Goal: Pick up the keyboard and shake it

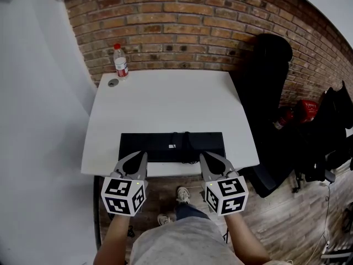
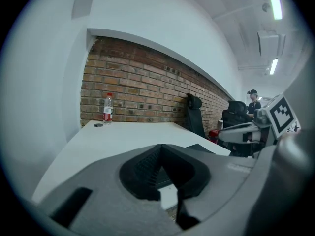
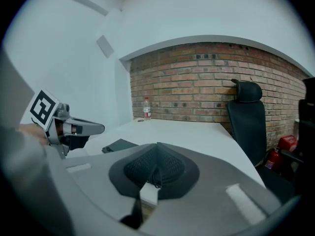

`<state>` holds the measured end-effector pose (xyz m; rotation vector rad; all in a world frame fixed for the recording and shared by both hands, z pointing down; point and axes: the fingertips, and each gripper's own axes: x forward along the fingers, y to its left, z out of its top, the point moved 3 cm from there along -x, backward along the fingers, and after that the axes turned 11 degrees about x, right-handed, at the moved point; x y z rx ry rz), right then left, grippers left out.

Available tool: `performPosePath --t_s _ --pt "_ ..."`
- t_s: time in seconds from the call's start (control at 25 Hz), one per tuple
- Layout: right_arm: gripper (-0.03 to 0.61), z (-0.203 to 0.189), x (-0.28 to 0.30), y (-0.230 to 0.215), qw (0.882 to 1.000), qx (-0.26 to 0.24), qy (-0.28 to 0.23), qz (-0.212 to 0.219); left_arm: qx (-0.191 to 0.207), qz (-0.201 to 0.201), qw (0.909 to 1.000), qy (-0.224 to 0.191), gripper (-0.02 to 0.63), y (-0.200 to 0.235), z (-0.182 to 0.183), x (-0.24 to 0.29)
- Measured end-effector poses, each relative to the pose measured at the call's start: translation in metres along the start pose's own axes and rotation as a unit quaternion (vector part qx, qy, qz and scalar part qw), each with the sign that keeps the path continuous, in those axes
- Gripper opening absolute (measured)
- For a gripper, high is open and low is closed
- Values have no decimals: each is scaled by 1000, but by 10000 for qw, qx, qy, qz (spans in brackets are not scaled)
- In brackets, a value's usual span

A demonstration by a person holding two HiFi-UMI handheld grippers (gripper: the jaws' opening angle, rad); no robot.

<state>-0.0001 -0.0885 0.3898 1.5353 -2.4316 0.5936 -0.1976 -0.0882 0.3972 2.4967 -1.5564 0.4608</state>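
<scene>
A black keyboard [image 1: 171, 147] lies along the near edge of the white table [image 1: 165, 98], with a cable across its middle. My left gripper [image 1: 144, 155] is shut on the keyboard's near edge toward its left end. My right gripper [image 1: 202, 155] is shut on the same edge toward its right end. In the left gripper view the jaws [image 2: 160, 149] meet at the tip, and a dark corner of the keyboard [image 2: 198, 147] shows beside them. In the right gripper view the gripper [image 3: 156, 146] is likewise closed, and the keyboard's left part [image 3: 118, 145] shows near the left gripper [image 3: 93, 128].
A plastic water bottle [image 1: 120, 61] and a round cable hole [image 1: 113, 83] sit at the table's far left corner by the brick wall. A black office chair [image 1: 270, 93] and a red fire extinguisher [image 1: 289, 115] stand to the right. A white wall runs along the left.
</scene>
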Motion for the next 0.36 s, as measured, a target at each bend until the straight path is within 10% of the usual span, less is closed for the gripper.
performPosePath --t_s 0.36 --pt "11 -1 3 1 10000 8 43 -16 7 -54 10000 39 -6 2 -1 2"
